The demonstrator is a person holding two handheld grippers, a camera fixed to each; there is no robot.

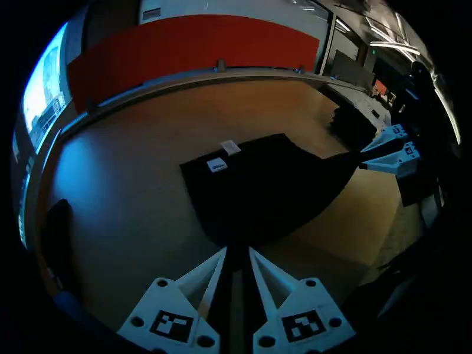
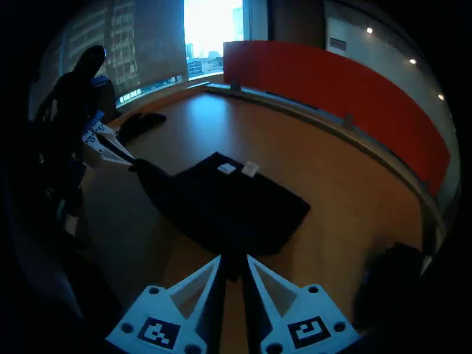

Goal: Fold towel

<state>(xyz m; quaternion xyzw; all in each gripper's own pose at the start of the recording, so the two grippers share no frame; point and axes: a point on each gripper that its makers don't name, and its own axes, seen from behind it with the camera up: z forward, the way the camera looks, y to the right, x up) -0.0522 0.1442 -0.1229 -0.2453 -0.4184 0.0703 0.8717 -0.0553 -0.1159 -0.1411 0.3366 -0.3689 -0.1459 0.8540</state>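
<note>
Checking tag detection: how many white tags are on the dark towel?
2. Both sit close together on the towel, at its far end in the left gripper view: the nearer tag and the farther tag at the edge. Any underneath would be hidden.

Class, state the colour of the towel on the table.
Black; the towel shows best in the right gripper view.

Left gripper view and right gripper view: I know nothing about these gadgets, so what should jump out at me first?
A dark towel spreads across the wooden table, with two white tags on its far part. The left gripper and the right gripper each pinch a corner, so that edge looks lifted off the wood. Behind the table runs a bright red panel.
</note>
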